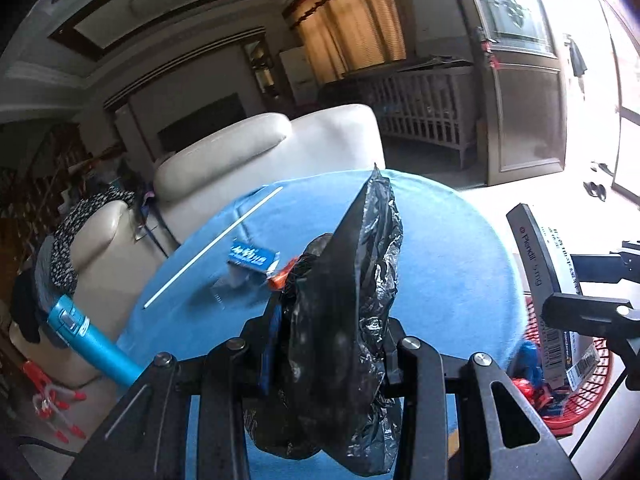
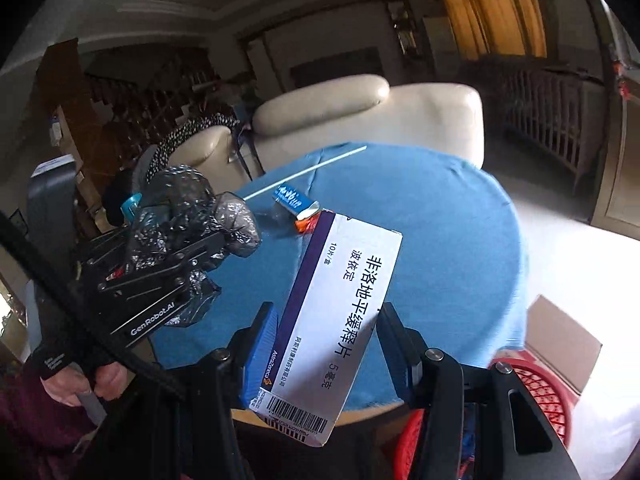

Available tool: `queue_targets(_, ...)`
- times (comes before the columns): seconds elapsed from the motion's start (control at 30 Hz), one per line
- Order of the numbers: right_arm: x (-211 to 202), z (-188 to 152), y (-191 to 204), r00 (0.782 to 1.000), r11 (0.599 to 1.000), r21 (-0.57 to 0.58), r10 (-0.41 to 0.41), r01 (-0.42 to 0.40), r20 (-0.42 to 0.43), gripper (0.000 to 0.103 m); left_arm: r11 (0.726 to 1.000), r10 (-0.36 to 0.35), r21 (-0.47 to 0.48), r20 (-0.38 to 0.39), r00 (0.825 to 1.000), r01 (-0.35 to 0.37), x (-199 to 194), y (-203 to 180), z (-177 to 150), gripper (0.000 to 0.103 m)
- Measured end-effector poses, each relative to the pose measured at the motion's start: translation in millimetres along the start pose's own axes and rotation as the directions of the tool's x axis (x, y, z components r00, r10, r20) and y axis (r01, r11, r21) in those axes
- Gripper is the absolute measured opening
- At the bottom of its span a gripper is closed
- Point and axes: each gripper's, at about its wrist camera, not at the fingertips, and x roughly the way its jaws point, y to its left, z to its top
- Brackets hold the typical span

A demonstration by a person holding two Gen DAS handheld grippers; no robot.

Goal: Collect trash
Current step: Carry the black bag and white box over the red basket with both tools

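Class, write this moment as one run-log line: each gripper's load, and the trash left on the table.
left gripper: black bag | right gripper: medicine box | table: blue packet, white stick, orange wrapper

Cream leather sofa (image 1: 280,148) upper centre, behind round table w/ blue cloth (image 1: 448,248). Black-and-white patterned fabric (image 1: 80,224) draped on sofa arm, left. Teal bottle (image 1: 86,340) lower left; orange-white clips (image 1: 52,404) on floor below it. Gold curtains (image 1: 352,28) top centre, wooden crib (image 1: 424,120) right of sofa. Dark shelving (image 2: 132,104) upper left in right wrist view. Shoes (image 1: 596,190) by bright doorway, right edge.
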Motion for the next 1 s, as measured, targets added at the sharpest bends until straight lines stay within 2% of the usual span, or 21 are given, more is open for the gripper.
queue_targets(0.17,-27,-11,-21,0.999,0.998,0.05,-0.03,0.028,0.033,0.054,0.997,-0.073,0.004,0.001,0.997,0.073,-10,-20,7,0.039)
queue_targets(0.27,-42,-23,-43,0.997,0.993,0.107,-0.062,0.057,0.045,0.054,0.991,-0.131,0.018,-0.009,0.991,0.131,-14,-35,11,0.039)
queue_targets(0.53,-72,-52,-96,0.99,0.964,0.248,-0.119,0.098,0.072,0.054,0.973,-0.226,0.045,-0.047,0.973,0.228,-16,-71,19,0.039)
queue_targets(0.73,-88,-61,-120,0.985,0.945,0.312,-0.133,0.094,0.106,0.054,0.961,-0.266,0.062,-0.068,0.961,0.27,-16,-91,24,0.039)
queue_targets(1.0,-95,-75,-144,0.985,0.919,0.385,-0.132,0.081,0.108,0.054,0.947,-0.295,0.101,-0.096,0.951,0.304,-17,-118,19,0.039)
